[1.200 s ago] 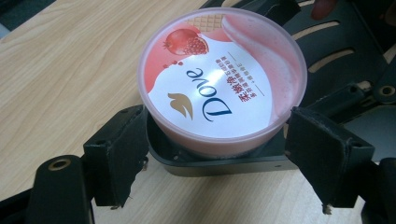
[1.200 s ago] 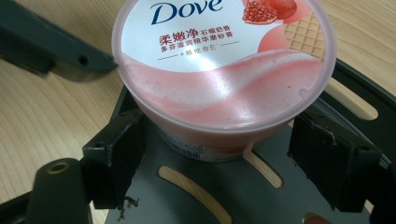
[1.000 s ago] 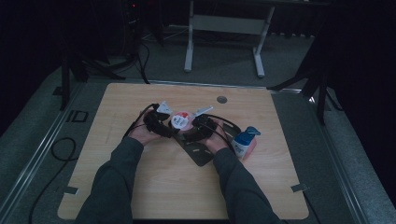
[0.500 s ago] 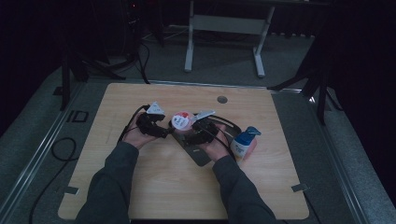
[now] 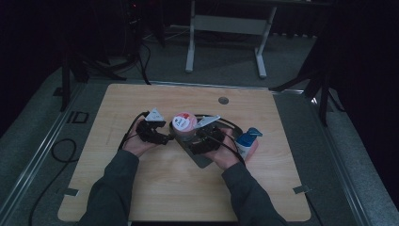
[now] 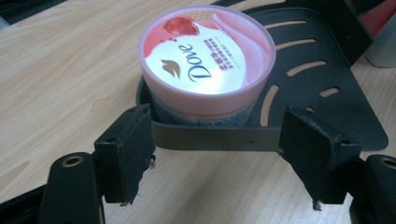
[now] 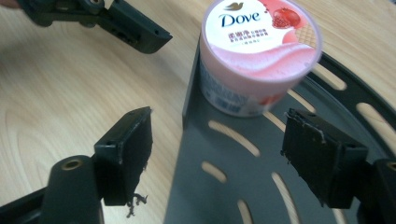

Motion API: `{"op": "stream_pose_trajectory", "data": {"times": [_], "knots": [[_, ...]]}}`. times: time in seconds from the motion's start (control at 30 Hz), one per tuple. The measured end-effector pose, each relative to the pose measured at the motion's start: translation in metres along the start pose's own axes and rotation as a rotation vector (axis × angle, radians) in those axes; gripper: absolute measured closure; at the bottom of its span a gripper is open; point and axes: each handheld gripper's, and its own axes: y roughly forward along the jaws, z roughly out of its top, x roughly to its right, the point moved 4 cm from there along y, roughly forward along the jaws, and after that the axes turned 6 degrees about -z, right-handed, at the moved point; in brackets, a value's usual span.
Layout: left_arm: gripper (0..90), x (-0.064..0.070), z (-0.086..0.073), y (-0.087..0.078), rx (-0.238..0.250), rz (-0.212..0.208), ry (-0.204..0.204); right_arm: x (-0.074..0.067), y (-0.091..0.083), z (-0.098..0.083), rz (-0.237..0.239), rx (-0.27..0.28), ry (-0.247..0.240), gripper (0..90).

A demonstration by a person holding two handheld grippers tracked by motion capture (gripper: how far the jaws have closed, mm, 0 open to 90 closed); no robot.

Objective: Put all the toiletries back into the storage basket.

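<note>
a pink tub (image 5: 184,123) with a dove lid is seen upright in the corner of a dark slotted tray (image 5: 202,159), which lies flat near the middle of the wooden worktop (image 5: 164,188). in the left gripper view the tub (image 6: 208,65) stands just beyond the tray's near rim (image 6: 210,137), and the left gripper (image 6: 219,158) is held low in front of that rim with its jaws set wide; nothing is pressed between them, and the tub is ahead of the pads, not touched. in the right gripper view the tub (image 7: 259,56) is seen at the far corner of the tray (image 7: 224,186), and the right gripper (image 7: 217,161) is held over the slotted floor of the tray with its jaws wide; these jaws have just been opening, with nothing gripped between them. the left gripper (image 7: 93,18) is also seen there, farther off at the top left, above the bare worktop (image 7: 60,107).

from the high view the left gripper (image 5: 165,137) is placed just left of the tub and the right gripper (image 5: 201,136) just right of it, each held by a hand in a dark sleeve. a blue and white pump bottle (image 5: 247,141) lies near the tray's right edge, beside the right hand (image 5: 225,153).
</note>
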Motion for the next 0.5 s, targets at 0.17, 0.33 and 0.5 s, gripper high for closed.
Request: {"op": "stream_pose_trajectory", "data": {"times": [0.17, 0.33, 0.5], "knots": [[25.7, 0.003, -0.004, 0.001, 0.005, -0.004, -0.010, -0.001, -0.016, -0.002, -0.003, -0.015, -0.047, 30.7], [25.7, 0.006, -0.009, 0.001, 0.000, 0.001, -0.009, 0.005, -0.037, 0.000, -0.003, -0.003, -0.075, 34.0], [25.7, 0.009, -0.015, 0.000, 0.004, -0.013, -0.021, 0.013, -0.052, 0.002, -0.013, -0.010, -0.102, 33.7]]}}
